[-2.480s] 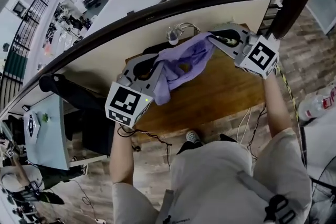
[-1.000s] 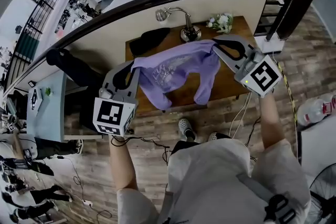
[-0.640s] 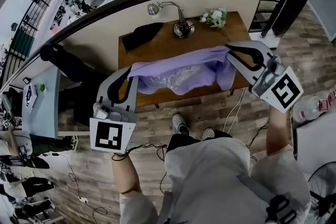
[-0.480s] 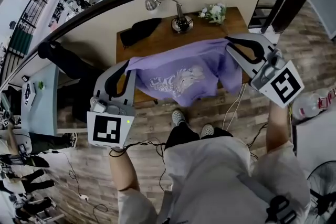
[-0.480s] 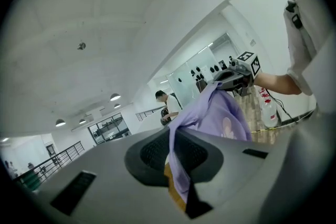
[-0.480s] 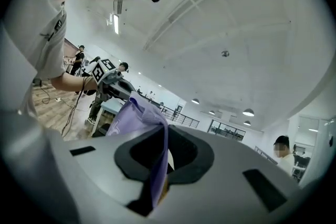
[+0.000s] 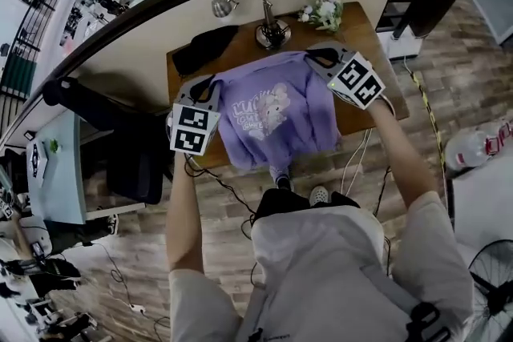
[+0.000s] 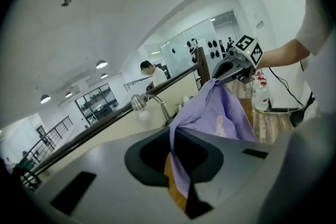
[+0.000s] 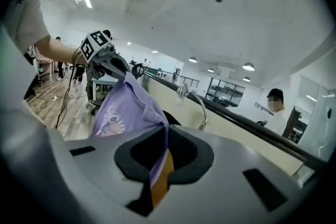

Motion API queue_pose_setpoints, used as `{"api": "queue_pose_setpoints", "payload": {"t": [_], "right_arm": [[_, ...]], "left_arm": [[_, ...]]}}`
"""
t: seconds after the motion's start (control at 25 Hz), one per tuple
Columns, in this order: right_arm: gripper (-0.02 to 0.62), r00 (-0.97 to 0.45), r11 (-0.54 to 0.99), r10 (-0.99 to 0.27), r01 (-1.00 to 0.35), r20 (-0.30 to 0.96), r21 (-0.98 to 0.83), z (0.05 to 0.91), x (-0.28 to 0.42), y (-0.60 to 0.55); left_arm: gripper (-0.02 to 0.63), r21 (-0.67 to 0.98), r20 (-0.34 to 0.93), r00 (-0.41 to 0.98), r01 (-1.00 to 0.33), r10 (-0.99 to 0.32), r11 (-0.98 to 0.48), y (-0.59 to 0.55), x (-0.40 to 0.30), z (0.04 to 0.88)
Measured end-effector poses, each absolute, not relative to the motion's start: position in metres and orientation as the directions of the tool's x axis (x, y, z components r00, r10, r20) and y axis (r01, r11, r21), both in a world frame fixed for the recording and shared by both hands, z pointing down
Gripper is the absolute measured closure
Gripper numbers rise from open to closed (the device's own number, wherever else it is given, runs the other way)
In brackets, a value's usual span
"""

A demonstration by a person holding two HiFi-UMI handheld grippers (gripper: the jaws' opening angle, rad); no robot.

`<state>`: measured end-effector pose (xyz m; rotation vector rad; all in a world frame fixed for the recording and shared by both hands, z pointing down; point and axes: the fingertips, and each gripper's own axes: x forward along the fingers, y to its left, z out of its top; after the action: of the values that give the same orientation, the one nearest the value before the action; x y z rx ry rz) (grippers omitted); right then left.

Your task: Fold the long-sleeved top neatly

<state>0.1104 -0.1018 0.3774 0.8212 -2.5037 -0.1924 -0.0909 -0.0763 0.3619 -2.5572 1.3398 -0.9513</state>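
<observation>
Lowered since a second ago, the long-sleeved top [image 7: 272,116] is now lying print-up on the wooden table [image 7: 367,30], its hem hanging over the table's near edge. I am keeping the left gripper [image 7: 212,82] and right gripper [image 7: 317,54] each clenched on a shoulder, toward the table's far side.

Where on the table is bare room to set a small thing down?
The widest bare wood is the right end of the table, beyond the flowers and the right gripper. A narrow strip lies left, between the black cloth and the left gripper. The lamp crowds the back; the purple top covers the centre.
</observation>
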Motion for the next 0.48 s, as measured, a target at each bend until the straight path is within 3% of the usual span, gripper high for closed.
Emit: {"api": "queue_pose_setpoints", "payload": {"t": [0.48], "right_arm": [[0.565,-0.567,0.729,-0.655,-0.649,0.5,0.218,0.454,0.076,-0.24]], "left_arm": [[0.571,-0.204,0.538,0.476,-0.727,-0.696,-0.655,-0.223,-0.136,0.451]]}}
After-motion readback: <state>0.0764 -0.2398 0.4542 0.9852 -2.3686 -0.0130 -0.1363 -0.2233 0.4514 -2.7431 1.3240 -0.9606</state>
